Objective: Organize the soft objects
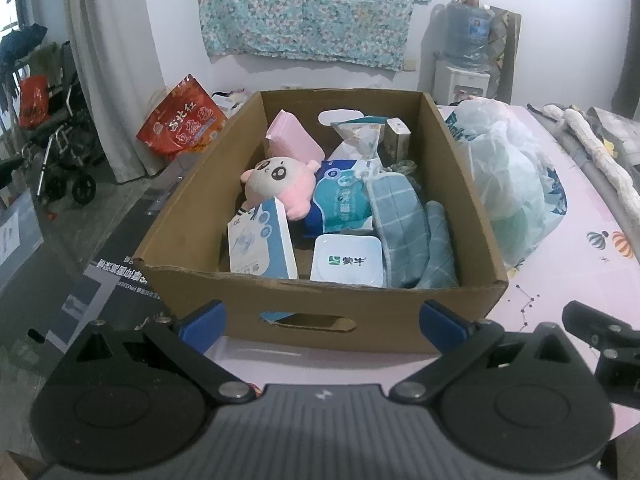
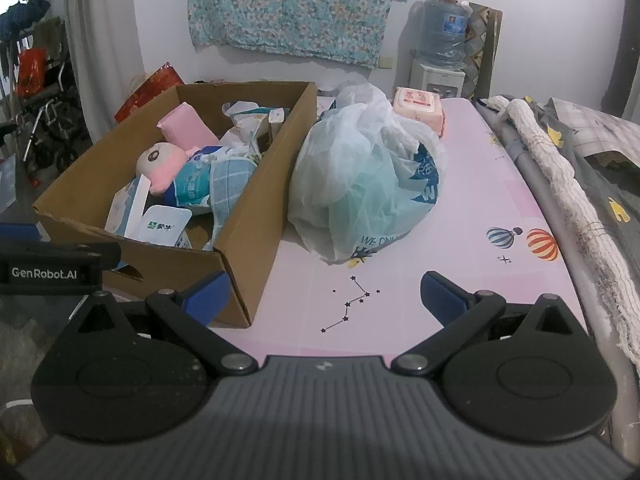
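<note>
While both sets of fingers (image 1: pixel 320 316) (image 2: pixel 325 295) spread empty: box (image 1: pixel 320 320) just ahead of left, bag (image 2: pixel 360 176) ahead of right. Risk: thin bag tearing or slipping under a shallow pinch.

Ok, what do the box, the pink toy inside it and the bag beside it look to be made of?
Box: brown corrugated cardboard, matte, with a rough torn front edge and a punched handle slot.
Pink toy: plush fabric, fuzzy and rounded, probably stuffed.
Bag: thin translucent plastic film, crinkled and slightly glossy, its contents showing through as pale green.
</note>
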Tool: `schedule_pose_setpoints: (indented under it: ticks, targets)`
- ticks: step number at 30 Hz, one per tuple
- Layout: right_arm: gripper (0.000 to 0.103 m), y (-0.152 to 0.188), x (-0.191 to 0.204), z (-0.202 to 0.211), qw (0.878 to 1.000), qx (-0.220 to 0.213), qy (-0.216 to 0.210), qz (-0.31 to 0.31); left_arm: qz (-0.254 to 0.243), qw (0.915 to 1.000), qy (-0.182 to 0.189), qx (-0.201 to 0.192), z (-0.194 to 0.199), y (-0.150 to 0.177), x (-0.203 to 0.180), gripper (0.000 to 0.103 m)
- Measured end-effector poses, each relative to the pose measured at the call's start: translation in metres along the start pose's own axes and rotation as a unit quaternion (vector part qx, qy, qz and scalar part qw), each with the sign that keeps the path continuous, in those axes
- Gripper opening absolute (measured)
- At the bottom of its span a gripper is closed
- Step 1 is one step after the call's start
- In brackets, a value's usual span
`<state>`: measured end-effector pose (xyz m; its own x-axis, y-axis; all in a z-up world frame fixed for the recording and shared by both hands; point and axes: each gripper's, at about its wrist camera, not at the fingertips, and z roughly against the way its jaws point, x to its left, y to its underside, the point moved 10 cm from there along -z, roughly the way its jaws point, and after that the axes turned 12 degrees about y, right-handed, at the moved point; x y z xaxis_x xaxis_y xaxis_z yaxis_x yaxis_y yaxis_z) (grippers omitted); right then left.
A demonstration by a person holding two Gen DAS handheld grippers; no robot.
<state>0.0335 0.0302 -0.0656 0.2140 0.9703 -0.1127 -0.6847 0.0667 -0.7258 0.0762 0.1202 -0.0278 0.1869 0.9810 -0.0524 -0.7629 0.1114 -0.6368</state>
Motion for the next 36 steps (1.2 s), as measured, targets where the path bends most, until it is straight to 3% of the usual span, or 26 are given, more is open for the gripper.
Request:
schedule_pose_setpoints:
  ticks: [36]
  targets:
    - [0.102,-0.0005,0.005,-0.0005,1.0,0.0,-0.003,0.007,0.003,1.0,-0.004,0.0,0.0024,0.0004,0.0046,0.103]
